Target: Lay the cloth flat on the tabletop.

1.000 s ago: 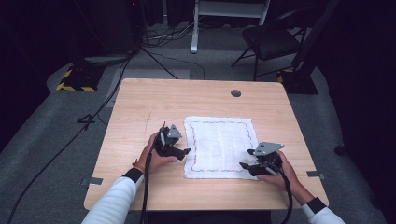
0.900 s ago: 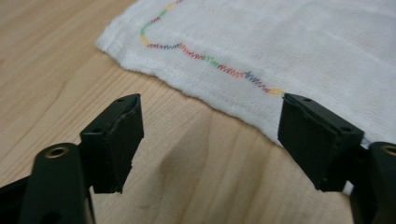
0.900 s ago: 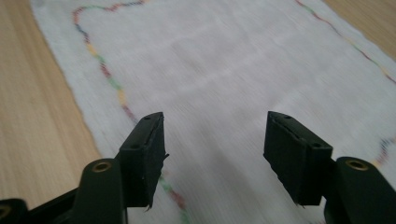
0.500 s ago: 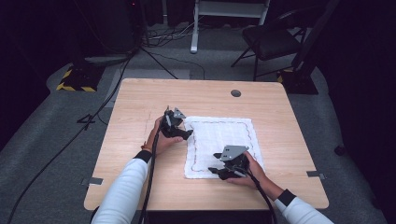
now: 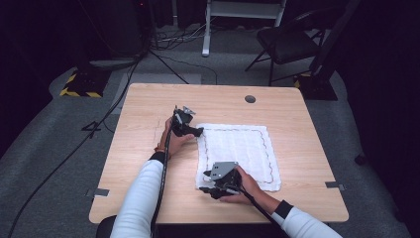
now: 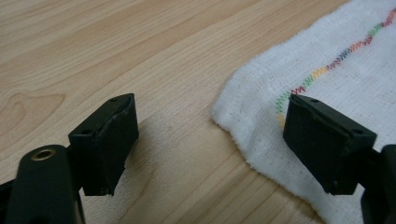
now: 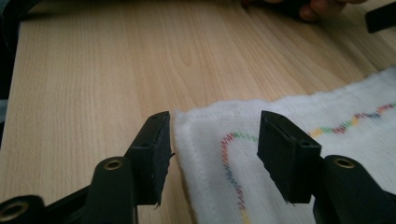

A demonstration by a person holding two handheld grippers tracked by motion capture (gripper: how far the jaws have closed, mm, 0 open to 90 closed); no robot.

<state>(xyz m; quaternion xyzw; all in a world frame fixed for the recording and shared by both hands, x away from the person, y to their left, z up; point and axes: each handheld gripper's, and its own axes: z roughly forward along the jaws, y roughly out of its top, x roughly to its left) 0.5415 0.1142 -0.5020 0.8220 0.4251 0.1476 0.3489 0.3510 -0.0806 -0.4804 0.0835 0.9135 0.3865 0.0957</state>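
Right gripper view, nearest the person, looks along the right gripper (image 7: 212,158): its 2 fingers (image 7: 150,156) stand apart and have just been closing, with the near-left corner of the white cloth (image 7: 289,140) between them but not yet pinched. One finger sits just off the cloth's edge over bare wood, the other over the fabric inside the rainbow zigzag stitching (image 7: 232,168).

High view puts that gripper (image 5: 210,191) at the cloth's (image 5: 237,151) corner closest to the worktop's (image 5: 307,198) front edge. The cloth lies flat and spread, roughly square, a little right of the worktop's middle.

Farther off, the left gripper (image 5: 194,131) is at the far-left corner. In the left gripper view its fingers (image 6: 106,140) are wide apart and have just been opening; the cloth's rounded corner (image 6: 261,121) lies between them, one finger over wood, the other over the stitched border, nothing clamped.

Judging by its waffled weave and fuzzy hem, the cloth is light, soft and limp. It should drape and sag once lifted, will not break, and the nap ought to give the fingers good friction. Being thin and lying flat on smooth wood, the edge may slide away instead of entering the gap, so each gripper should come low, straddle the hem and bite at the corner just inside the stitching. Holding 2 corners of 1 side keeps it spread.

Beyond the worktop stand a chair (image 5: 289,42) and floor cables (image 5: 74,148).
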